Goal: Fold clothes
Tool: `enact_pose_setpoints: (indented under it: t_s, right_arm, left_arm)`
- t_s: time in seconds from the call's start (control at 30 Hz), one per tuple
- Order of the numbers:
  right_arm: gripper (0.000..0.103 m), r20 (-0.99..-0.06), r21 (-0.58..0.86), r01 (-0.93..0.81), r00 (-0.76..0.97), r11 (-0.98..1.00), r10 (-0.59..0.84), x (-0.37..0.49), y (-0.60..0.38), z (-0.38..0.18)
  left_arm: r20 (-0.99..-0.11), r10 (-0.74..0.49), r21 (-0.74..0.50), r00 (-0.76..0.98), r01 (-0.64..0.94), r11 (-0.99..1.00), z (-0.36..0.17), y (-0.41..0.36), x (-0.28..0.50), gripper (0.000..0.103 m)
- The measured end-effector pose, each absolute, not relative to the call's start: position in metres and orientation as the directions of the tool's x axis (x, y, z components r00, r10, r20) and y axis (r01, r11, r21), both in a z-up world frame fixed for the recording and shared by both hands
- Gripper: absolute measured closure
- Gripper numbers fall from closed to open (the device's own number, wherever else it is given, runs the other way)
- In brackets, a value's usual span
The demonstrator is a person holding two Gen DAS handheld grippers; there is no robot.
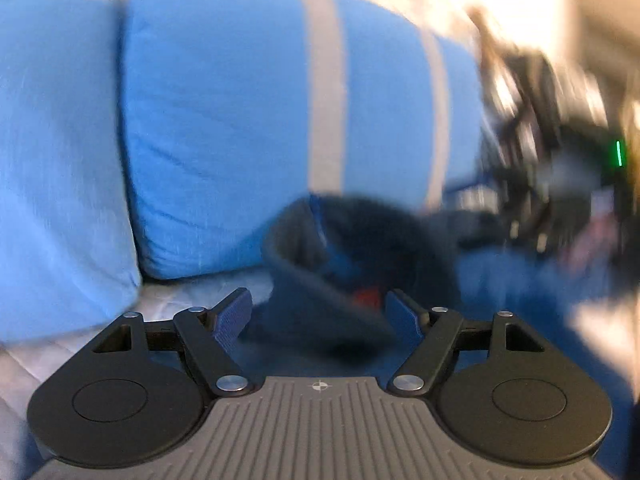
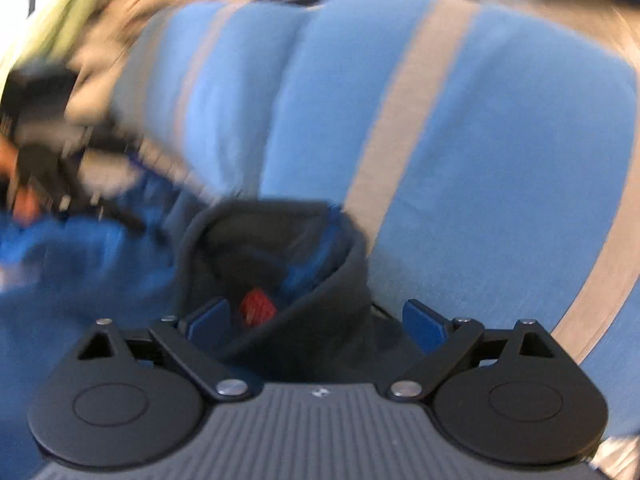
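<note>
Left gripper (image 1: 320, 314) and right gripper (image 2: 316, 320) both have jaws wide, nothing pinched, w/ the dark navy collar (image 2: 280, 240) of the blue garment (image 2: 80, 248) between them, near light-blue grey-striped pillows (image 1: 224, 128).

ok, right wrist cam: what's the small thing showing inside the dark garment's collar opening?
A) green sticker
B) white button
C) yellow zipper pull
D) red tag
D: a small red tag sits inside the collar of the dark garment, just ahead of the open right gripper; nothing white, yellow or green shows there.
</note>
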State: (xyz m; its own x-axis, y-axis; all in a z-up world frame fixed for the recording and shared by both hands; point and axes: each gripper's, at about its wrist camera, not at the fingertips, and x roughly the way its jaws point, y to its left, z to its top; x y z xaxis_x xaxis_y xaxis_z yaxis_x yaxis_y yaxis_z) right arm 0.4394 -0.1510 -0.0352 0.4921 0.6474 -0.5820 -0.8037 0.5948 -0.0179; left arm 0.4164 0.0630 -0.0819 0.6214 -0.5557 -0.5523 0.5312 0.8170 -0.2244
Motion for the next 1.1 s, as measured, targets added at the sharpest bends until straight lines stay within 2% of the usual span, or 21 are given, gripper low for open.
enact_pose_setpoints:
  t_s: [0.1, 0.2, 0.23, 0.27, 0.3, 0.33, 0.37, 0.43, 0.47, 0.6, 0.83, 1.1]
  right_arm:
    - [0.005, -0.568, 0.082, -0.711, 0.542, 0.698, 0.619, 0.457, -0.141, -0.037]
    - [0.007, -0.613, 0.032, -0.661, 0.579, 0.749, 0.537, 0.461, -0.115, -0.042]
    - [0.009, -0.625, -0.012, -0.657, 0.593, 0.753, 0.508, 0.459, -0.104, -0.044]
    - [0.018, -0.645, -0.085, -0.638, 0.621, 0.765, 0.446, 0.456, -0.091, -0.047]
    - [0.024, -0.656, -0.140, -0.615, 0.644, 0.776, 0.393, 0.455, -0.082, -0.050]
    - [0.043, -0.673, -0.195, -0.570, 0.669, 0.798, 0.314, 0.455, -0.077, -0.054]
    - [0.074, -0.685, -0.250, -0.524, 0.690, 0.814, 0.234, 0.455, -0.072, -0.057]
    - [0.081, -0.687, -0.263, -0.484, 0.701, 0.835, 0.189, 0.451, -0.077, -0.058]
    - [0.089, -0.684, -0.252, -0.479, 0.703, 0.841, 0.195, 0.444, -0.084, -0.057]
    - [0.093, -0.655, -0.249, -0.482, 0.723, 0.840, 0.221, 0.409, -0.110, -0.058]
    - [0.093, -0.606, -0.273, -0.485, 0.757, 0.831, 0.243, 0.336, -0.140, -0.085]
    - [0.093, -0.609, -0.317, -0.488, 0.762, 0.813, 0.220, 0.310, -0.147, -0.123]
  left_arm:
    - [-0.554, -0.525, -0.331, 0.646, 0.408, 0.851, -0.086, 0.058, 0.437, 0.032]
    - [-0.641, -0.426, -0.245, 0.638, 0.355, 0.902, -0.086, 0.032, 0.453, 0.033]
    - [-0.684, -0.367, -0.176, 0.630, 0.345, 0.922, -0.087, 0.020, 0.457, 0.041]
    - [-0.727, -0.305, -0.113, 0.615, 0.332, 0.937, -0.091, 0.012, 0.460, 0.051]
    - [-0.768, -0.230, -0.046, 0.598, 0.307, 0.951, -0.096, 0.005, 0.460, 0.080]
    - [-0.791, -0.167, 0.009, 0.588, 0.285, 0.958, -0.100, 0.000, 0.460, 0.092]
    - [-0.786, -0.141, 0.034, 0.602, 0.270, 0.962, -0.100, 0.000, 0.454, 0.092]
    - [-0.764, -0.106, 0.075, 0.636, 0.250, 0.965, -0.099, 0.006, 0.437, 0.093]
    - [-0.752, -0.092, 0.093, 0.653, 0.243, 0.965, -0.099, 0.008, 0.427, 0.093]
    - [-0.701, -0.088, 0.145, 0.708, 0.262, 0.954, -0.104, 0.018, 0.376, 0.093]
    - [-0.627, -0.020, 0.337, 0.779, 0.294, 0.894, -0.137, -0.007, 0.299, 0.093]
    - [-0.549, 0.047, 0.542, 0.835, 0.312, 0.780, -0.176, -0.033, 0.269, 0.090]
